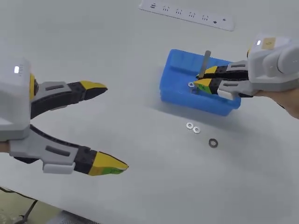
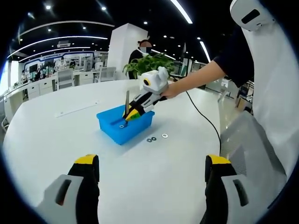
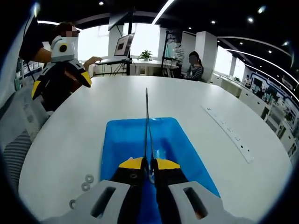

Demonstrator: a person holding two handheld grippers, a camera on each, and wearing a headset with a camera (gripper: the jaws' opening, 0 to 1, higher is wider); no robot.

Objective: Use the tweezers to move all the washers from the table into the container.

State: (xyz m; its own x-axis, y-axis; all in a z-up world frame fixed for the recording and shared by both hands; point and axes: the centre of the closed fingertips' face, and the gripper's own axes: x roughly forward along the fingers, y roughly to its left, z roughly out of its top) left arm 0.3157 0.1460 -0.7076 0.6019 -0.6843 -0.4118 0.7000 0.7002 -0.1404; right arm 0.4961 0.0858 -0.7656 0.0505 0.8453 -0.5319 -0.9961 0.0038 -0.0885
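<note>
Right gripper (image 1: 204, 78) clenched on tweezers (image 1: 206, 60) over container (image 1: 173, 91); washer (image 1: 190, 84) possibly at tips, so release low inside. Left gripper (image 1: 115, 126) spread, idle.

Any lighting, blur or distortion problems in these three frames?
Head view: even light, soft shadow beside the blue container, washers crisp. Left gripper view: fisheye bows the white table; ceiling lights flare. Right gripper view: same bowing, tweezers sharp.
</note>
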